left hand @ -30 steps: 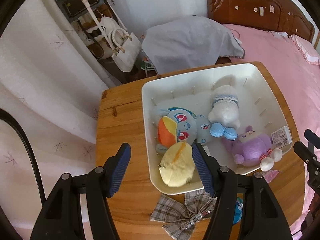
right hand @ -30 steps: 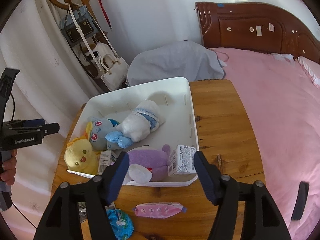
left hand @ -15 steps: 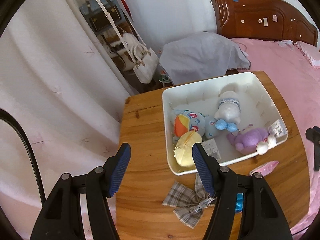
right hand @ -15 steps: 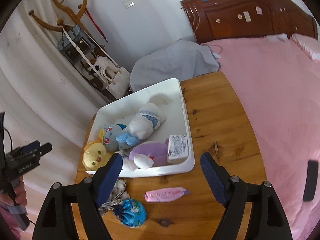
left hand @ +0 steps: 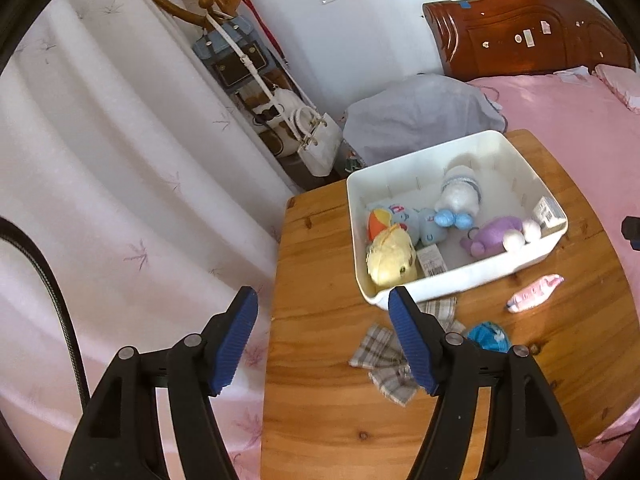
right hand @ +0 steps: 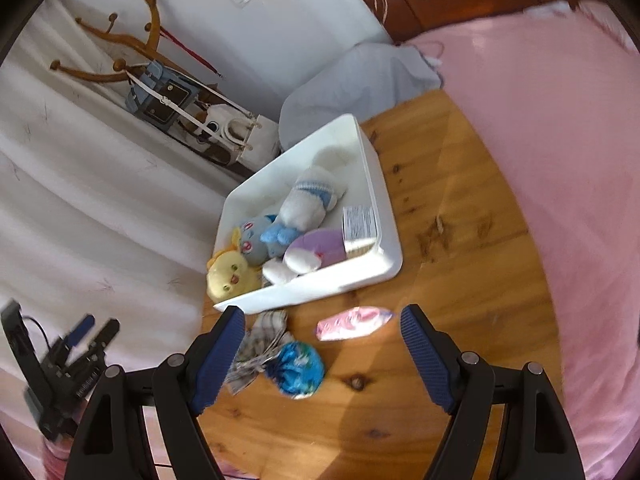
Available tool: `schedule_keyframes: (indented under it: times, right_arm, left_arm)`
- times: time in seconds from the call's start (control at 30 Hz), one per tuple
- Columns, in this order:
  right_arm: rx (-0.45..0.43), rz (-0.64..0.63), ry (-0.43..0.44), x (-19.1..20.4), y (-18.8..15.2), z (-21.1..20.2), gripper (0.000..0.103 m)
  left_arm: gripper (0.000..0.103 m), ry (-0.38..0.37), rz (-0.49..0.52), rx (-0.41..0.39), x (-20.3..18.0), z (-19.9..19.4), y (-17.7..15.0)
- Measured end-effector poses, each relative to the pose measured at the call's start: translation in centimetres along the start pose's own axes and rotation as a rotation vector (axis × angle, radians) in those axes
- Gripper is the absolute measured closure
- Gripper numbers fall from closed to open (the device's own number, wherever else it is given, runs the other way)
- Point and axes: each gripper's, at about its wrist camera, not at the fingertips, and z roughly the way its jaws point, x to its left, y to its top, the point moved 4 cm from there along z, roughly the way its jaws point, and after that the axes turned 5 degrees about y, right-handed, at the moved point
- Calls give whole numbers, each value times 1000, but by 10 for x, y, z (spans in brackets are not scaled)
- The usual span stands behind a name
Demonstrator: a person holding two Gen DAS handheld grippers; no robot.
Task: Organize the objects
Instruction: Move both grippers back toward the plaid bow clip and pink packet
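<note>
A white bin [left hand: 472, 276] [right hand: 376, 192] stands on a wooden table [left hand: 320, 380] [right hand: 460, 208]. It holds a yellow plush [left hand: 390, 258] [right hand: 230, 276], a blue plush [left hand: 420, 220], a white plush [left hand: 458, 194] [right hand: 312, 200], a purple plush [left hand: 492, 234] [right hand: 316, 250] and small boxes [right hand: 360, 222]. In front of the bin lie a plaid bow [left hand: 384, 354] [right hand: 260, 344], a blue crumpled ball [left hand: 488, 336] [right hand: 298, 368] and a pink packet [left hand: 534, 292] [right hand: 354, 322]. My left gripper [left hand: 322, 304] is open and empty, high above the table's left edge. My right gripper [right hand: 322, 324] is open and empty above the loose items.
A pink bed [left hand: 580, 112] [right hand: 560, 120] with a dark wooden headboard [left hand: 520, 36] borders the table on the right. A grey-covered object [left hand: 420, 116] stands behind the table. Bags hang on a coat stand [left hand: 256, 64] at the back left, beside a white curtain [left hand: 100, 160].
Both grippers have pulled up and back from the bin, so more of the table shows. Both stay open and empty. The right view has tilted.
</note>
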Motion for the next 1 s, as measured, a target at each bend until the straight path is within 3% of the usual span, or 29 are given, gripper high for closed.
schedule_keyframes:
  times: [0.27,0.67,1.0]
  right_arm:
    - [48,67,0,-15,-20,-4,22]
    - [102,164,-19,-31,-41,0,22]
    - [86,280,-67,-30,-42,28,22]
  left_arm:
    - [28,26,55,31,-10,-18,-26]
    - [28,-91,238,98,-57,6,-45]
    - [26,-201,329,199,-74,50,-51]
